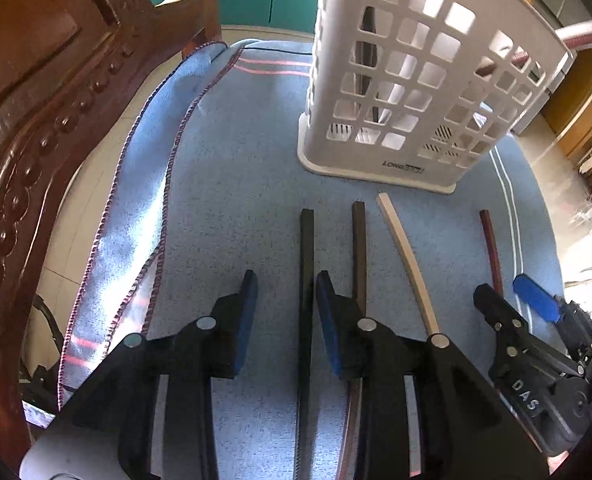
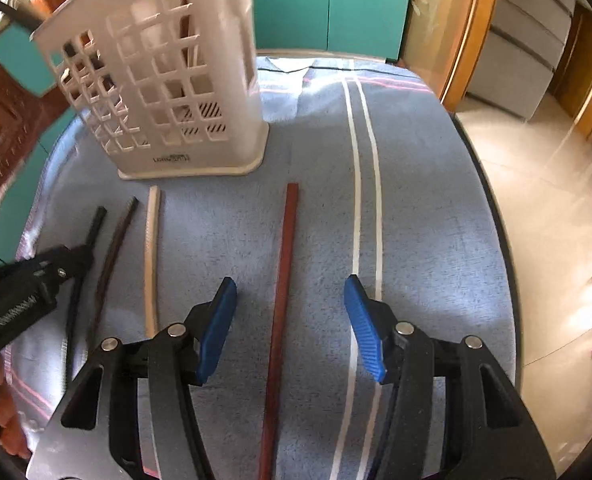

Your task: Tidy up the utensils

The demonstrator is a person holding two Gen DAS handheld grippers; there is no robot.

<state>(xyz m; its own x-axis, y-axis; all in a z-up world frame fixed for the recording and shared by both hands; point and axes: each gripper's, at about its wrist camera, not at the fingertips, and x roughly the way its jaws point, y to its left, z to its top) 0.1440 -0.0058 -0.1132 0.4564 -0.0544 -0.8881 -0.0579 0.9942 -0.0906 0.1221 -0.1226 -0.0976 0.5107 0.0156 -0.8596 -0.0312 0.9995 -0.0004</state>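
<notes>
Four chopsticks lie side by side on a blue towel [image 1: 232, 168] in front of a white slotted utensil basket [image 1: 415, 92]: black [image 1: 307, 248], dark brown [image 1: 359, 240], cream [image 1: 403, 252] and red-brown [image 1: 489, 248]. My left gripper [image 1: 286, 290] is open and straddles the black chopstick, which lies close to the right pad. My right gripper [image 2: 290, 290] is open wide over the red-brown chopstick [image 2: 286, 260], whose length runs between the pads without touching them. A dark utensil [image 1: 369, 48] stands inside the basket [image 2: 164, 80].
A carved wooden chair [image 1: 36, 120] stands close on the left of the table. The towel has white stripes [image 2: 365, 200] on its right side. Beyond the table's right edge are a tiled floor [image 2: 555, 200] and teal cabinet doors [image 2: 327, 0].
</notes>
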